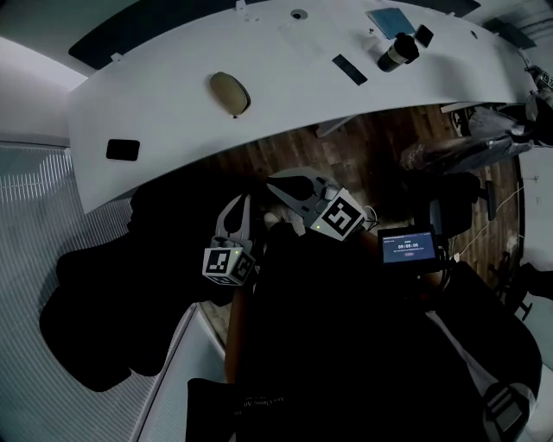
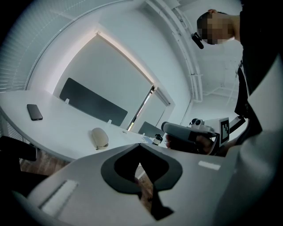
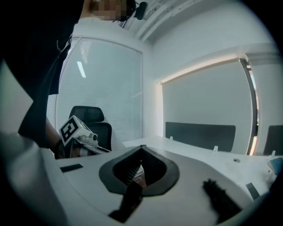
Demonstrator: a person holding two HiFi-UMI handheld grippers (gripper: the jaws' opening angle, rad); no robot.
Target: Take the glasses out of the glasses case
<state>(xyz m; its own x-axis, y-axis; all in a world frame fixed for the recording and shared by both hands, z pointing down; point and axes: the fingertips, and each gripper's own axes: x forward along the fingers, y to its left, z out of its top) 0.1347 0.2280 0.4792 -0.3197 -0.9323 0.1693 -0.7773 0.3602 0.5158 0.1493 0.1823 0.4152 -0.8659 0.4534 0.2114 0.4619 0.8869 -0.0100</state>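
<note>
A beige glasses case (image 1: pixel 229 92) lies closed on the white curved table (image 1: pixel 173 112), well beyond both grippers; the left gripper view also has the glasses case (image 2: pixel 99 138), on the tabletop ahead. No glasses show. My left gripper (image 1: pixel 241 207) hangs below the table's near edge, over the floor, shut and empty, with its tips (image 2: pixel 140 146) meeting. My right gripper (image 1: pixel 274 185) is just to its right, also shut with nothing in it, jaws closed together (image 3: pixel 142 148). Each gripper sees the other beside it: the right gripper (image 2: pixel 194 132), the left gripper (image 3: pixel 76 133).
A black phone (image 1: pixel 123 149) lies on the table's left end. At the far right stand a dark tumbler (image 1: pixel 397 52), a blue notebook (image 1: pixel 390 19) and a flat black item (image 1: pixel 349 69). A black office chair (image 3: pixel 88 121) and a small lit screen (image 1: pixel 408 246) are close to me.
</note>
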